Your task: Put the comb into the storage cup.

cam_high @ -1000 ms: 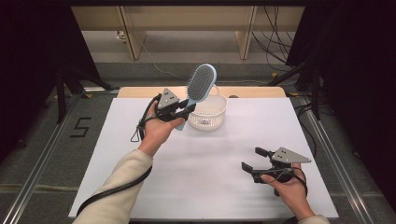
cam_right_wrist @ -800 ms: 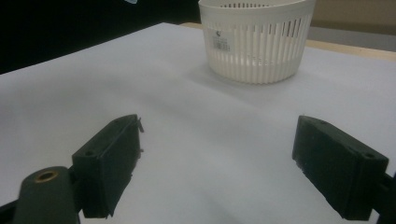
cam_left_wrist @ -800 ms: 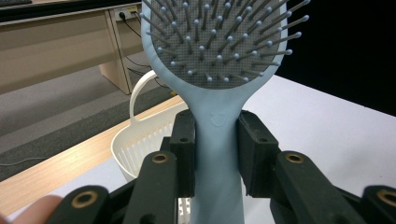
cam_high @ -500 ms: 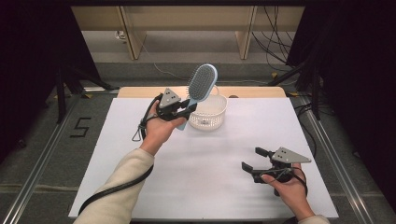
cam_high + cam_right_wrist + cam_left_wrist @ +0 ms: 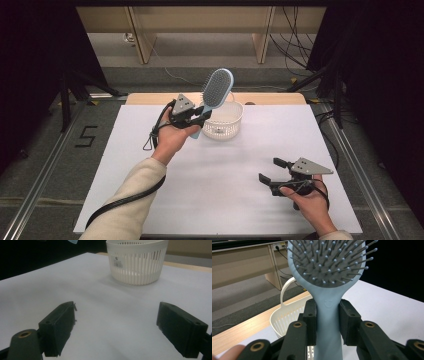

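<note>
With the left gripper (image 5: 199, 120) clenched on the brush (image 5: 216, 92) handle and the right gripper (image 5: 272, 172) released and idle, lower the brush head-first squarely into the basket (image 5: 227, 125).

Count from my end: I see one hairbrush (image 5: 217, 90), light blue, grey pin pad. One white slotted basket (image 5: 223, 121) with one loop handle. Two grippers: left gripper (image 5: 199, 118) and right gripper (image 5: 270, 170), two black jaws each, so four jaws total. One white table sheet (image 5: 225, 170). Two hands, one per gripper. One floor marking, a "5" (image 5: 86, 136).
</note>
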`<state>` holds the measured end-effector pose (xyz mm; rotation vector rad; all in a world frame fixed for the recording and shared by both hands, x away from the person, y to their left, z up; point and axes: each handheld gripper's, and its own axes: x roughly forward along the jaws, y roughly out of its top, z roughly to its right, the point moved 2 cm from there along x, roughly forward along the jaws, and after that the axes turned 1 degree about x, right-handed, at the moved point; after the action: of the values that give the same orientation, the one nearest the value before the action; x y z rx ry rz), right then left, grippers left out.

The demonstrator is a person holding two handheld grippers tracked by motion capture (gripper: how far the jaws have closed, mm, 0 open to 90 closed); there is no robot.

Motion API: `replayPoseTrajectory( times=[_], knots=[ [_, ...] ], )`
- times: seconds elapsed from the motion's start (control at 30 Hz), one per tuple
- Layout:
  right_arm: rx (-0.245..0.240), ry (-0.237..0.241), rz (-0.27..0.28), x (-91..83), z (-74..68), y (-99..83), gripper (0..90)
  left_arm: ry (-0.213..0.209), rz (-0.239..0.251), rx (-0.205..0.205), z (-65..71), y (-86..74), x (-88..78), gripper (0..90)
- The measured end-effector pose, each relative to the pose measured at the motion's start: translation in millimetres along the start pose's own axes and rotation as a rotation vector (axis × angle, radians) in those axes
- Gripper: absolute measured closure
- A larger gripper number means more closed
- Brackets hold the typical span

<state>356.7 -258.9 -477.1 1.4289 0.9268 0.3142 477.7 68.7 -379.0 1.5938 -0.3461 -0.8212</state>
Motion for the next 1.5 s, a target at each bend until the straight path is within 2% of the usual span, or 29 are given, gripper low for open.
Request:
replayPoseTrajectory(
  times=[1.5],
  knots=[
    [0.003, -0.001, 0.001, -0.3, 0.8, -0.3, 16.1, 0.000, -0.004, 0.007, -2.5, 8.9, 17.7, 69.6]
  ],
)
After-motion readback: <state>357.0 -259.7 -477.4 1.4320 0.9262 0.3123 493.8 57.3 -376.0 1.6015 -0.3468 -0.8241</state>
